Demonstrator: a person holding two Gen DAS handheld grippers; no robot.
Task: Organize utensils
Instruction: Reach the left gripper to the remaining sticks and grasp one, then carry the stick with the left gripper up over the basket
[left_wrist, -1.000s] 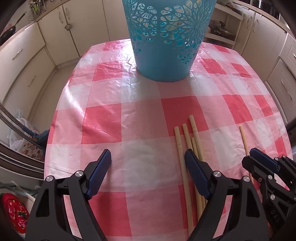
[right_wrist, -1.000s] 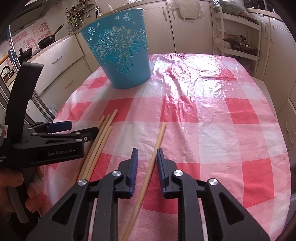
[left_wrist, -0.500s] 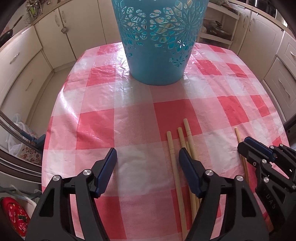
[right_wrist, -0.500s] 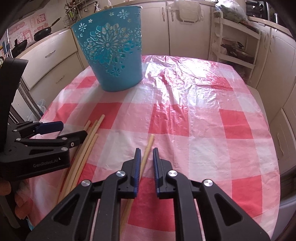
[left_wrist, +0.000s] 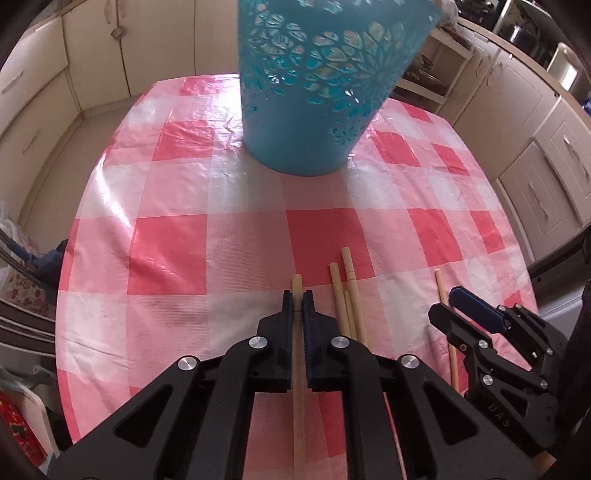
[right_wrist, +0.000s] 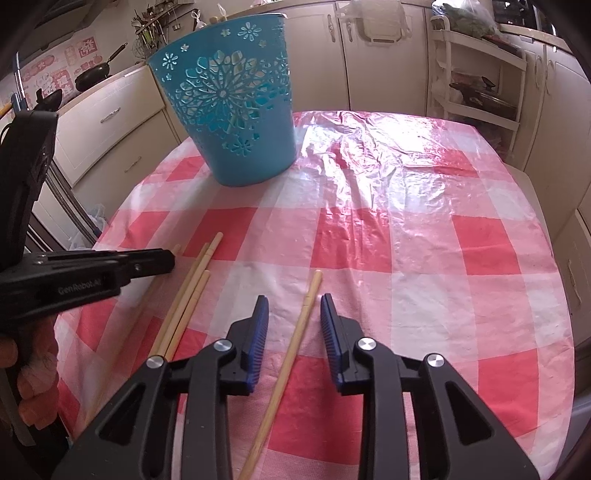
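Observation:
Wooden chopsticks lie on the red-and-white checked tablecloth (left_wrist: 170, 254). My left gripper (left_wrist: 297, 300) is shut on the leftmost chopstick (left_wrist: 296, 283), whose tip sticks out past the pads. A bunch of three chopsticks (left_wrist: 349, 295) lies just to its right. In the right wrist view my right gripper (right_wrist: 293, 314) straddles a single chopstick (right_wrist: 306, 302); its jaws are opening and the blue pads stand clear of the stick. The left gripper (right_wrist: 162, 260) shows there at the left, beside the bunch (right_wrist: 192, 291). A blue cut-out basket (right_wrist: 232, 110) stands upright at the far side.
The basket (left_wrist: 317, 92) is beyond the chopsticks. The right gripper (left_wrist: 476, 310) sits close on the right of the left one. A person's hand (right_wrist: 33, 373) holds the left gripper. Kitchen cabinets (right_wrist: 110, 122) and a white shelf rack (right_wrist: 480, 66) surround the table.
The left jaws have closed from wide open onto the leftmost chopstick. The right jaws narrowed around the single chopstick, then spread apart again. Neither hand has shifted much.

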